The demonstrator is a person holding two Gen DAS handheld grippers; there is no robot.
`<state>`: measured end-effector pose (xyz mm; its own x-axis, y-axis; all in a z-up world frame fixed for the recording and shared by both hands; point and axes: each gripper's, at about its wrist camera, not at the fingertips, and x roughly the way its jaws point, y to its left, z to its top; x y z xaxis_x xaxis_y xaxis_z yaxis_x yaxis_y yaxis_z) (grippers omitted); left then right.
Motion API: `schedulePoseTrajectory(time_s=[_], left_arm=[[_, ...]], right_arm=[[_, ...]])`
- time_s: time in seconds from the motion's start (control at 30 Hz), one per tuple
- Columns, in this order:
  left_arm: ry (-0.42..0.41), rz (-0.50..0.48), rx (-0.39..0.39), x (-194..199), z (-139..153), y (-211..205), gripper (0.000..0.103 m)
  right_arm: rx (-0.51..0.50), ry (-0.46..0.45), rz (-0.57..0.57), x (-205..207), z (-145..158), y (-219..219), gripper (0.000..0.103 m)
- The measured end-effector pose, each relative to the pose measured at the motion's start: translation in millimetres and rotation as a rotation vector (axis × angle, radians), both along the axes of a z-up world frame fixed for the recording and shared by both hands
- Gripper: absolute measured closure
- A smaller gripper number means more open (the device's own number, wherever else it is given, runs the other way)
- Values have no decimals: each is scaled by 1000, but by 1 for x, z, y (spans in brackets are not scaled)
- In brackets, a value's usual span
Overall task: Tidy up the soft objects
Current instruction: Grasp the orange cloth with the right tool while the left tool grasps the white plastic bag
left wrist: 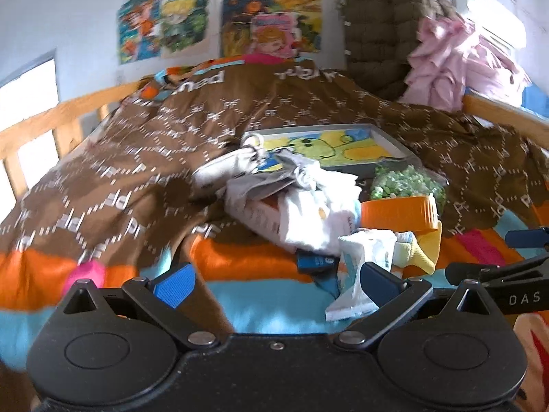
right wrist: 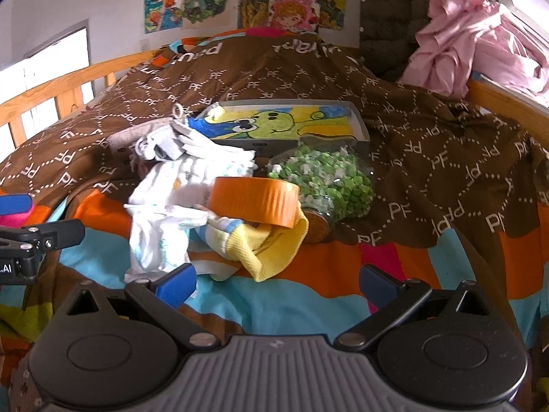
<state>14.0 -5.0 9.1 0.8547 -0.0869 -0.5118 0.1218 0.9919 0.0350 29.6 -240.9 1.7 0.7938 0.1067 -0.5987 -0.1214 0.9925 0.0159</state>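
A heap of soft things lies on the bed: white cloths (left wrist: 308, 216) (right wrist: 164, 199), a yellow sock (right wrist: 271, 250) (left wrist: 425, 247), a grey pouch (right wrist: 137, 139) (left wrist: 219, 168). My left gripper (left wrist: 276, 281) is open and empty, just short of the heap, with a white crumpled cloth (left wrist: 357, 274) by its right finger. My right gripper (right wrist: 276, 283) is open and empty, just in front of the yellow sock. The right gripper shows at the right edge of the left wrist view (left wrist: 497, 271); the left gripper shows at the left edge of the right wrist view (right wrist: 34, 237).
An orange lid (right wrist: 255, 204) (left wrist: 399, 214), a bag of green pieces (right wrist: 329, 180) (left wrist: 408, 183) and a framed picture (right wrist: 284, 125) (left wrist: 329, 147) lie by the heap. A brown quilt (right wrist: 429, 144) covers the bed. Wooden rails (right wrist: 51, 89) run along both sides. Pink cloth (right wrist: 473, 48) hangs back right.
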Motion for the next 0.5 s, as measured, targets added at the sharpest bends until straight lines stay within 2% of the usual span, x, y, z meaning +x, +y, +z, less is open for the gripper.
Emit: schedulePoseTrajectory(time_s=[0.07, 0.27, 0.4, 0.5], left_arm=[[17, -22, -6, 7, 1, 1, 1], [80, -97, -89, 30, -8, 3, 1], [95, -154, -115, 43, -14, -4, 1], [116, -178, -144, 52, -19, -8, 1]], right_arm=[[-4, 1, -1, 3, -1, -1, 0], [-75, -37, 57, 17, -9, -2, 0], [-27, -56, 87, 36, -6, -9, 0], [-29, -97, 123, 50, -5, -11, 0]])
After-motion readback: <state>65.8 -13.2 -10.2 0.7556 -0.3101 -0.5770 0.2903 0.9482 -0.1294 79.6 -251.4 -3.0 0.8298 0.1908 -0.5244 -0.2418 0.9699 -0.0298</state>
